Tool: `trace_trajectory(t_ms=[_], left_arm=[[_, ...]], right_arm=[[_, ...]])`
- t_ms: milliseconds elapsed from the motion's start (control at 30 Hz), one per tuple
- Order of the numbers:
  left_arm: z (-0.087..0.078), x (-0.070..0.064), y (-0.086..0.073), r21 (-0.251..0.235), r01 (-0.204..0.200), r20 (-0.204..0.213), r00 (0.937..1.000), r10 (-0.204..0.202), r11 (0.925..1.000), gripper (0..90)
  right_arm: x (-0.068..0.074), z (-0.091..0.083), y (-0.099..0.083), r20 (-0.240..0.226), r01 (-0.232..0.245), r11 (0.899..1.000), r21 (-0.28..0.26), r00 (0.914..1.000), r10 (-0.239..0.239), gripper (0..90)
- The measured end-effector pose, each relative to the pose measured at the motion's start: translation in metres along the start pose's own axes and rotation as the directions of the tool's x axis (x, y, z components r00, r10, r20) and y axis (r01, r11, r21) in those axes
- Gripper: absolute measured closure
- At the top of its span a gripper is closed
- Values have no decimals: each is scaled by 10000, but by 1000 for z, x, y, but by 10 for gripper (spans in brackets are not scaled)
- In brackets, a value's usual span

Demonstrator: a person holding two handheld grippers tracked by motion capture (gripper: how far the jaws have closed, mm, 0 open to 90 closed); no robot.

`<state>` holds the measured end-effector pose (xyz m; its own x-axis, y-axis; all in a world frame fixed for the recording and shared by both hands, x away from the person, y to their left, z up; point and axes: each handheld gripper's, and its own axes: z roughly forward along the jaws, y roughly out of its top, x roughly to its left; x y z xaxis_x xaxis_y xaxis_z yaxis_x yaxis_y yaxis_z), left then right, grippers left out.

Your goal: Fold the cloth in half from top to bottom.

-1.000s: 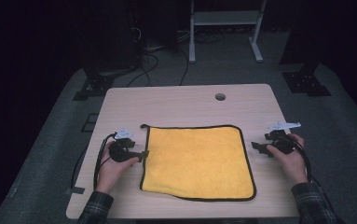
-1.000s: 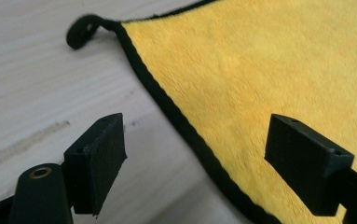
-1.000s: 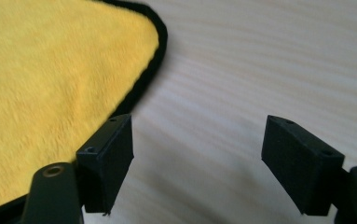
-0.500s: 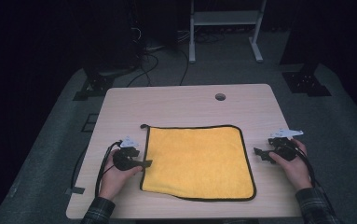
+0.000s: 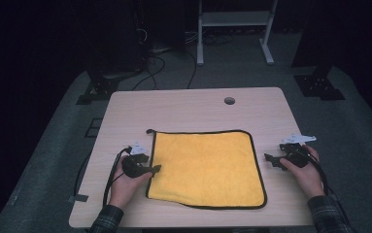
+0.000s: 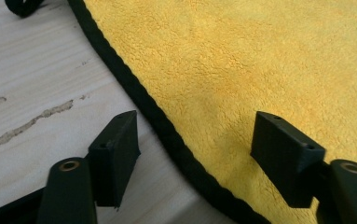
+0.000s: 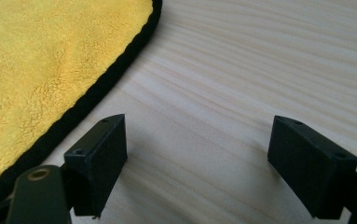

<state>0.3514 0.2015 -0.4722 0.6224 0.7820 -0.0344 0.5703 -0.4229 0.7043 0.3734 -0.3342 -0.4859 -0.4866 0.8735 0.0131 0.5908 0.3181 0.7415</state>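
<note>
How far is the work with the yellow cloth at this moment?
Done: nothing visible; the cloth lies flat on the table. In hand: the left gripper, open, straddles its black edge; the right gripper, open, is beside it. Left: probably gripping and folding.

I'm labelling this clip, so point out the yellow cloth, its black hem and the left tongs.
yellow cloth (image 5: 205,167), high view, middle of the pile.
black hem (image 6: 134,91), left gripper view, edge binding.
left tongs (image 6: 195,144), left gripper view, midway between tips.

Right tool (image 7: 197,163) jaws wide apart over bare wooden table (image 7: 260,70); yellow towel (image 7: 41,60) black-edged, at left.
</note>
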Motion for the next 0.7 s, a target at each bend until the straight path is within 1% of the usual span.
trace_trajectory(t_ms=[67,100,133,167,233,267,300,367,400,433,500,533,600,667,700], left_arm=[[0,-1,0,-39,-113,-101,9999,113,9999,373],[0,-2,0,-83,-95,-148,9998,94,9999,421],[0,-2,-1,-146,-84,-139,9999,82,9999,421],[1,-3,-1,-230,-105,-95,9999,103,9997,450],[0,-4,-2,-286,-117,-151,9998,113,9995,503],[0,-4,-2,-317,-118,-118,9999,114,9994,546],[0,-3,-2,-389,6,-33,10000,-7,9992,612],[0,-3,-2,-409,45,34,10000,-44,9992,695],[1,-3,-2,-442,149,214,9997,-140,9989,695],[1,-3,-2,-459,225,302,9993,-211,9987,739],[2,-3,-1,-452,341,456,9984,-321,9984,797],[2,-3,-1,-444,344,478,9983,-322,9984,815],[3,-1,0,-426,479,582,9973,-453,9979,825],[3,1,-1,-465,612,744,9956,-577,9970,827],[3,2,-1,-460,740,878,9937,-697,9962,828]], right_arm=[[0,0,0,11,-30,10000,1,10000,30,183],[0,0,0,13,-35,10000,1,10000,35,183],[0,0,0,13,-35,10000,1,10000,35,183],[0,0,0,13,-35,10000,5,10000,35,183],[0,0,0,10,-36,10000,1,10000,36,183],[0,1,0,21,-43,10000,-2,10000,43,183],[1,1,1,40,-32,10000,5,10000,32,183],[1,1,1,40,-32,10000,5,10000,32,183],[1,1,1,39,-33,10000,3,10000,33,183],[1,1,1,39,-33,10000,5,10000,33,183],[1,1,1,40,-34,10000,4,10000,34,183],[1,1,1,41,-34,10000,5,10000,34,183],[1,1,1,40,-43,10000,6,10000,43,183],[1,1,1,40,-31,10000,7,10000,31,183],[1,1,1,39,-43,10000,6,10000,43,183]])
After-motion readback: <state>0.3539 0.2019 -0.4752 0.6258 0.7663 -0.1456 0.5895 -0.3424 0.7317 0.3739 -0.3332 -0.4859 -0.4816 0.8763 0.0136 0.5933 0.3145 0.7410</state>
